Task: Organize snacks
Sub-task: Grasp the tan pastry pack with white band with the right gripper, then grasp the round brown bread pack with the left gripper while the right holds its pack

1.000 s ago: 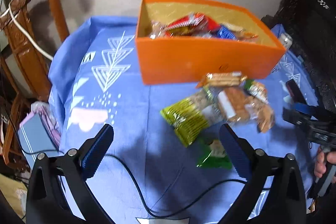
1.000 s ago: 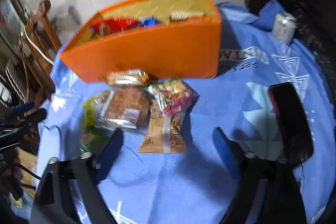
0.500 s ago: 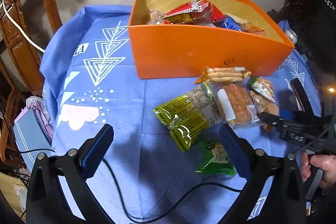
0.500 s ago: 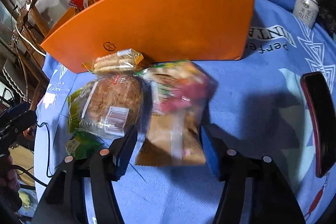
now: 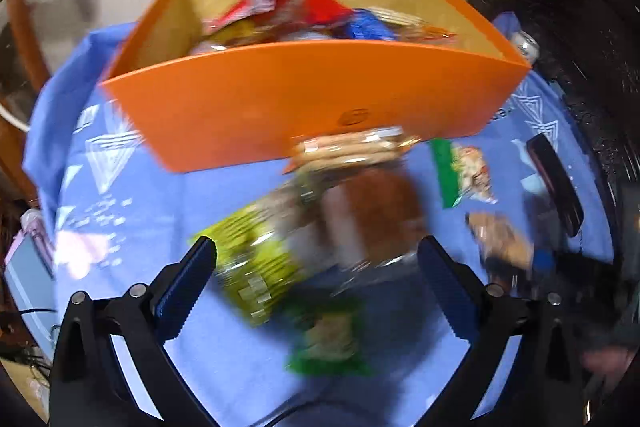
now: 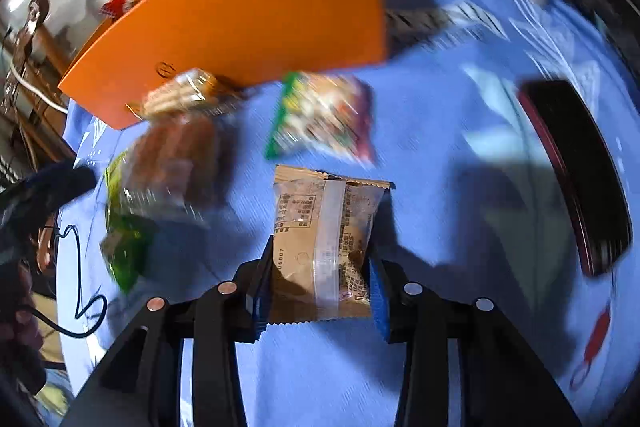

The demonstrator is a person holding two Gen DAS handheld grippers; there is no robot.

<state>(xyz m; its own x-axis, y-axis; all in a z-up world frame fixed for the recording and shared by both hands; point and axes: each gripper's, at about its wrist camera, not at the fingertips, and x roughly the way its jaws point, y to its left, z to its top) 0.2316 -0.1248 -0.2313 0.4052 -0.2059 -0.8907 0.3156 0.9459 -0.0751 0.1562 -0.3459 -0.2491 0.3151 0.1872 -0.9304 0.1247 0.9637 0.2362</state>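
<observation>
The right gripper (image 6: 320, 287), whose jaws had just been closing, pinched a brown snack packet (image 6: 324, 239) between its fingers. Beyond its tips lay a green-edged mixed-snack bag (image 6: 320, 119) and, farther off, the orange box (image 6: 248, 15). The left gripper (image 5: 316, 279) stood wide and empty, with a clear-wrapped brown cake (image 5: 372, 215) and a yellow-green packet (image 5: 256, 259) between and just ahead of its fingers. Several snacks already sat in the box; by my judgement about six loose packets remained on the blue tablecloth (image 6: 440, 147).
</observation>
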